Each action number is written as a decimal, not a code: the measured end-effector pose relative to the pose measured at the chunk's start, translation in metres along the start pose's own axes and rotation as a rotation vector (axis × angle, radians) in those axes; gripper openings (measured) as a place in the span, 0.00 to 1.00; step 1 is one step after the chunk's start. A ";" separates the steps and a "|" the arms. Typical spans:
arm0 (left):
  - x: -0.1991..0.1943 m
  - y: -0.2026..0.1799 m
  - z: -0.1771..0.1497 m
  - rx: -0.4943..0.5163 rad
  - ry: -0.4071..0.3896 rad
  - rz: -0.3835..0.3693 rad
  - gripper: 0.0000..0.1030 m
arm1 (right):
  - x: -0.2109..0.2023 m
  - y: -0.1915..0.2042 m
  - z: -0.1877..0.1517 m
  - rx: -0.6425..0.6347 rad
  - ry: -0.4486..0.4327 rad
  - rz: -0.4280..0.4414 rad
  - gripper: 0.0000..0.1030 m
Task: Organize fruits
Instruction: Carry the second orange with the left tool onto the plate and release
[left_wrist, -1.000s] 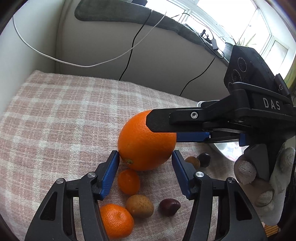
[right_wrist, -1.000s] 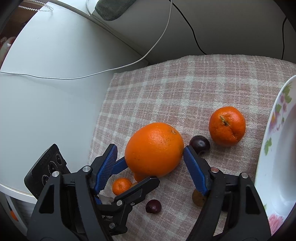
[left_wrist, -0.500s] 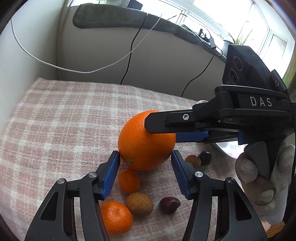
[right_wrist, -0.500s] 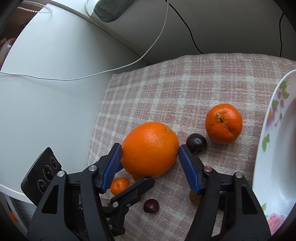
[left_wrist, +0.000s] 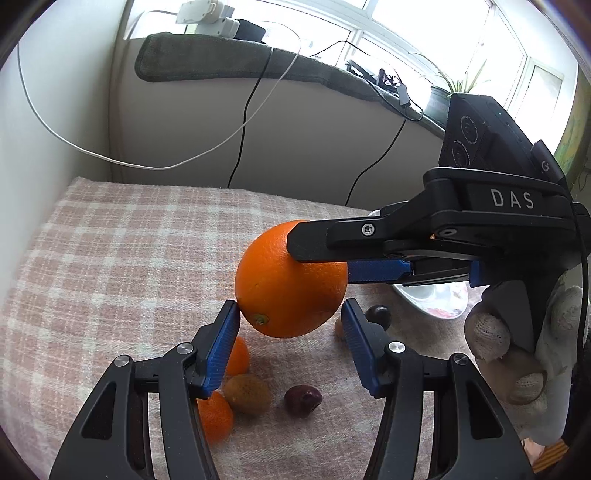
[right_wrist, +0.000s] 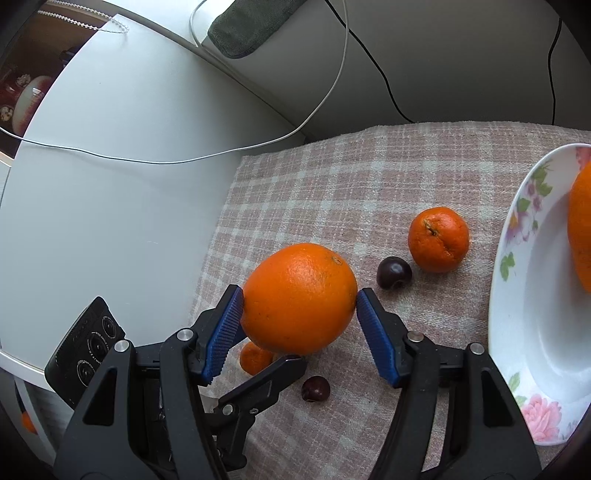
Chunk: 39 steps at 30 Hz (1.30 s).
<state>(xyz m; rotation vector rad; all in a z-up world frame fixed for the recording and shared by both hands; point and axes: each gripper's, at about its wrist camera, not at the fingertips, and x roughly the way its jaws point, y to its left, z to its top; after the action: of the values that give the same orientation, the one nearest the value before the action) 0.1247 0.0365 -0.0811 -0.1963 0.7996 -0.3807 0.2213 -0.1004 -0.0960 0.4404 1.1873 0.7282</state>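
Note:
A large orange (left_wrist: 284, 280) (right_wrist: 299, 295) hangs just above the pink checked cloth (left_wrist: 129, 258). My right gripper (right_wrist: 299, 295) is shut on it, blue pads (right_wrist: 225, 328) pressing its two sides. From the other side my left gripper (left_wrist: 290, 310) is also shut on the orange, only its pad tips (left_wrist: 225, 339) touching the lower end. One left finger (right_wrist: 273, 373) shows under the orange in the right wrist view. A gloved hand (left_wrist: 517, 354) holds the right gripper.
On the cloth lie a tangerine (right_wrist: 438, 240), two dark cherries (right_wrist: 393, 272) (right_wrist: 315, 388), two small tangerines (left_wrist: 236, 354) (left_wrist: 214, 417) and a brown fruit (left_wrist: 245, 395). A flowered white plate (right_wrist: 517, 258) at the right holds another orange (right_wrist: 581, 236). Cables hang on the wall behind.
The right gripper's jaws closed onto the orange. Both grippers then rose a little, and the orange came up off the cloth between them.

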 end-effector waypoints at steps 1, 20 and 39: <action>-0.001 -0.004 0.000 0.006 -0.002 -0.002 0.55 | -0.004 -0.001 -0.001 0.001 -0.005 0.000 0.65; 0.007 -0.076 -0.005 0.094 0.007 -0.085 0.55 | -0.086 -0.052 -0.031 0.065 -0.102 -0.012 0.65; 0.057 -0.152 0.001 0.172 0.071 -0.185 0.55 | -0.153 -0.120 -0.055 0.169 -0.191 -0.069 0.65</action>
<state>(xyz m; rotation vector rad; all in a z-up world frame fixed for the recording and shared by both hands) 0.1226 -0.1254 -0.0702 -0.0960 0.8166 -0.6317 0.1738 -0.2969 -0.0901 0.5934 1.0818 0.5164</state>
